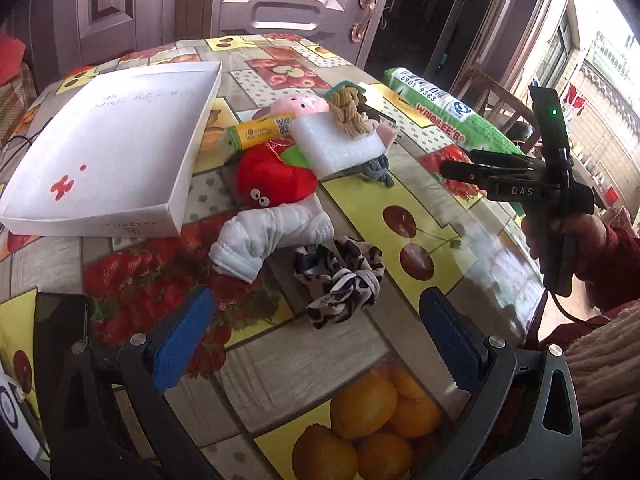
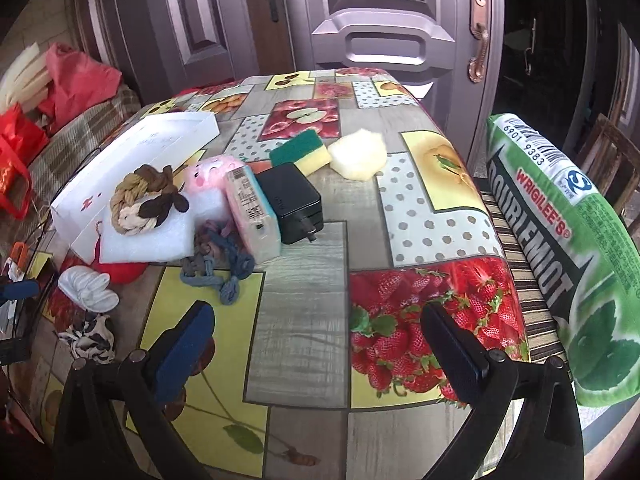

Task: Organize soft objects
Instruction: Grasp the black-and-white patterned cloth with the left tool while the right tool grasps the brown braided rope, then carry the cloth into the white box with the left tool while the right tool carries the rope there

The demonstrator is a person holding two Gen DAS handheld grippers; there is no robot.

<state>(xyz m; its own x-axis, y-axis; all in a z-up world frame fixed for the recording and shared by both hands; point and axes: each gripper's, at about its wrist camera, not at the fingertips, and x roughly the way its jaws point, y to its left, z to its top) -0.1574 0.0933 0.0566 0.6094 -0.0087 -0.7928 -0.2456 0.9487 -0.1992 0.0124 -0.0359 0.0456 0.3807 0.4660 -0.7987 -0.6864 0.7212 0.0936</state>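
Since both sets of tongs are sitting wide apart with nothing between the pads, I'd say nothing's been picked yet. The left gripper (image 1: 316, 344) hangs low over the table (image 1: 460, 280), lined up on the leopard scrunchie (image 1: 340, 280) just ahead of it, so that looks like the easiest first grab. The right gripper (image 2: 316, 344) hovers over bare cloth near the table's right edge, well apart from the pile, probably just kept out of the way. Further out, the soft stuff is heaped beside the white box (image 1: 108, 148), which is empty and my guess for where it all goes: white padded glove (image 1: 268, 236), red plush (image 1: 272, 184), a foam block (image 1: 336, 144) with a tan knotted rope (image 1: 350, 114) on top, a pink plush (image 1: 300, 106) behind, a blue-grey rope (image 2: 218, 264). Annoyingly there's a black charger (image 2: 292, 204) and a boxed item (image 2: 252, 212) wedged in with them, not soft, so those need skipping. A green-yellow sponge (image 2: 300, 154) and pale foam chunk (image 2: 358, 158) sit apart at the back, and the big green pillow (image 2: 560, 240) is off on a chair.
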